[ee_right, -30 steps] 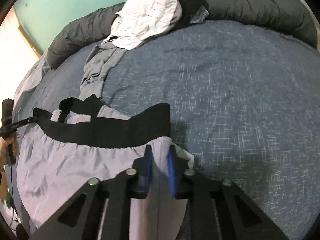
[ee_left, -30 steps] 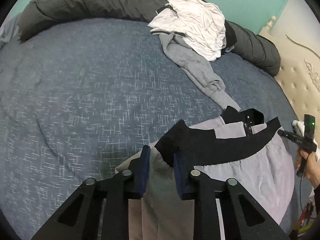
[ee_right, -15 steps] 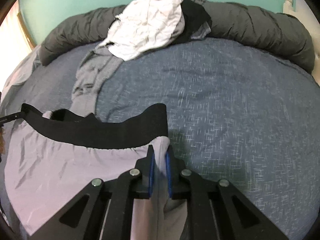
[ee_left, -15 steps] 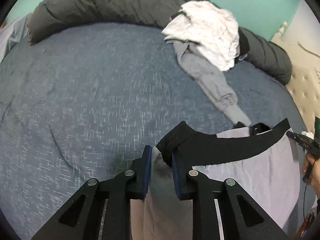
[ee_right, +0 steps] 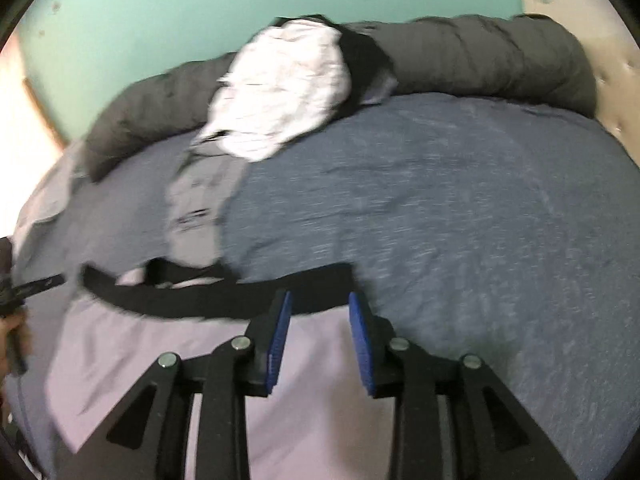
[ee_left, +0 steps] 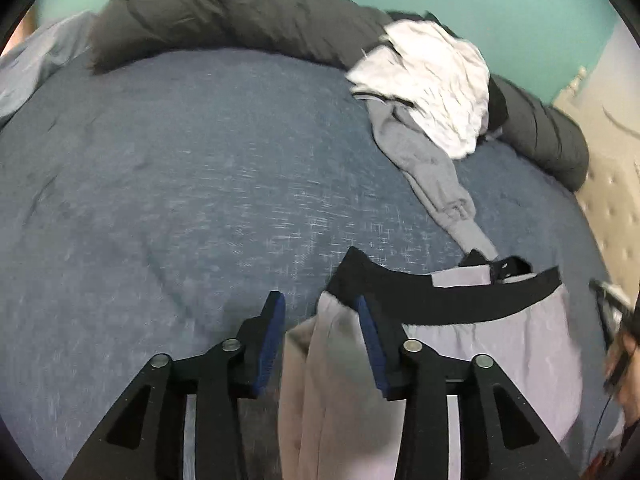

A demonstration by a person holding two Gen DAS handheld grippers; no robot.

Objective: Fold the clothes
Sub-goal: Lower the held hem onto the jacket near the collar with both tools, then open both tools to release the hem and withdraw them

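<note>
The pale lilac shorts with a black elastic waistband (ee_left: 500, 344) lie spread on the blue speckled bedspread (ee_left: 192, 208), near its front edge. The left gripper (ee_left: 320, 320) has its jaws opening, a bunched corner of the shorts between the blue pads, brushing only the right one. The right gripper (ee_right: 318, 316) is over the other waistband corner, jaws opening, fabric beneath them and not pinched. Farther back, a grey sweatshirt (ee_left: 432, 168) trails from a crumpled white garment (ee_left: 432, 80) against a dark grey rolled duvet (ee_left: 224, 12).

Both wrist views close, angled down over bed (ee_left: 168, 200); share shorts (ee_left: 520, 344).
</note>
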